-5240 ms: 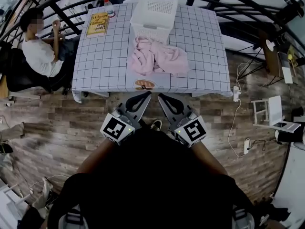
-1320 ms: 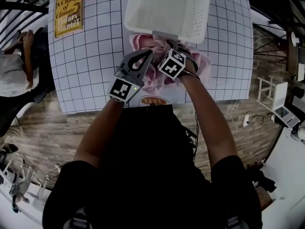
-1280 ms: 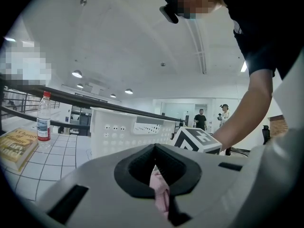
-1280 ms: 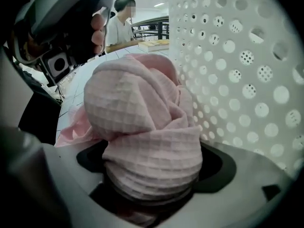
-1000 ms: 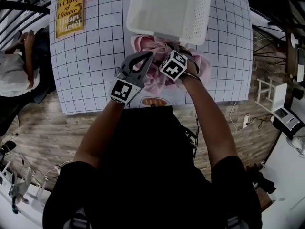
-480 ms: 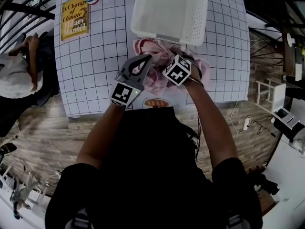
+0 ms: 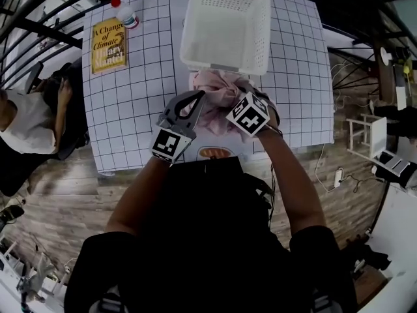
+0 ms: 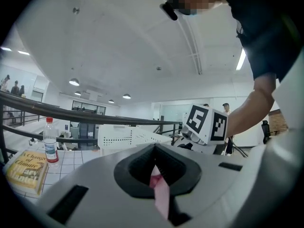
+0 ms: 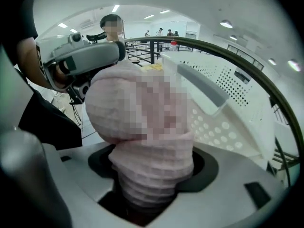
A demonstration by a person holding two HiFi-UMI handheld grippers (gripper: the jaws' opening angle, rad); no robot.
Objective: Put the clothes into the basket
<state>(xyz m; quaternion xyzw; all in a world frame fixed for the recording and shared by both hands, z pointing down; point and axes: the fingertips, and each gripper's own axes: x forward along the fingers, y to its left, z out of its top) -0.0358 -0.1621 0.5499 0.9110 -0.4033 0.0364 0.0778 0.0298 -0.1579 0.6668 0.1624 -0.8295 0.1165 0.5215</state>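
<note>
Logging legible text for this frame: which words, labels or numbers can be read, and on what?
"A Change of Climate": yellow book cover.
Darker line below the title: too blurred.
Bottle label: too small.
Oval sticker at table edge: unreadable.

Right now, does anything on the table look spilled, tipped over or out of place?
Nothing stands out. The basket sits upright and empty, the pink garment is bunched just in front of it, not yet inside, and the book lies flat beside the upright bottle at the table's far left corner.
</note>
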